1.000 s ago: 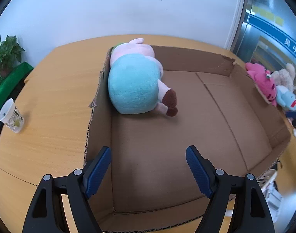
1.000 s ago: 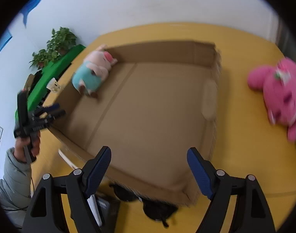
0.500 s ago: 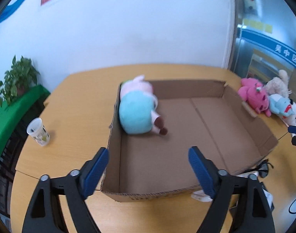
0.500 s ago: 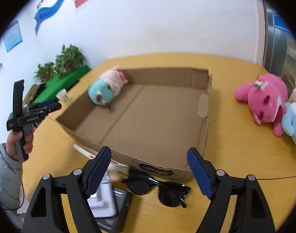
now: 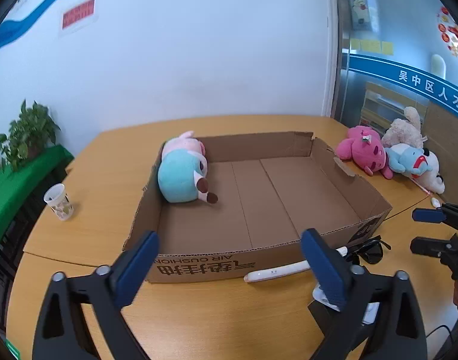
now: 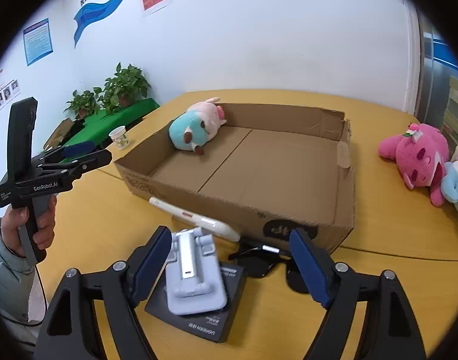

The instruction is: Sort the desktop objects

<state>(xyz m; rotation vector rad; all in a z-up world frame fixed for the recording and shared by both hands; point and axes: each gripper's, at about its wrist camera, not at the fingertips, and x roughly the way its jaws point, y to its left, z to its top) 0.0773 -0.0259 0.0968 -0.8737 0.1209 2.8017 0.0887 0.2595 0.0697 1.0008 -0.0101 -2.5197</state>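
Note:
An open cardboard box (image 5: 223,265) (image 6: 347,180) lies on the wooden table. A teal-and-pink pig plush (image 5: 182,172) (image 6: 196,127) lies in its far left corner. In front of the box lie a white pen-like stick (image 6: 194,219) (image 5: 276,271), black sunglasses (image 6: 263,262) (image 5: 366,250), and a grey phone stand (image 6: 193,279) on a black box (image 6: 199,315). My left gripper (image 5: 229,265) is open and empty before the box. My right gripper (image 6: 229,265) is open and empty above the stand.
A pink plush (image 5: 363,151) (image 6: 417,156), a beige plush (image 5: 404,130) and a blue-white plush (image 5: 416,162) lie right of the box. A paper cup (image 5: 58,201) (image 6: 119,137) stands at left. Potted plants (image 6: 124,87) stand on a green shelf.
Both grippers have pulled back and up from over the box toward the table's near edge. The sunglasses, stick and phone stand have come into view. Both stay open.

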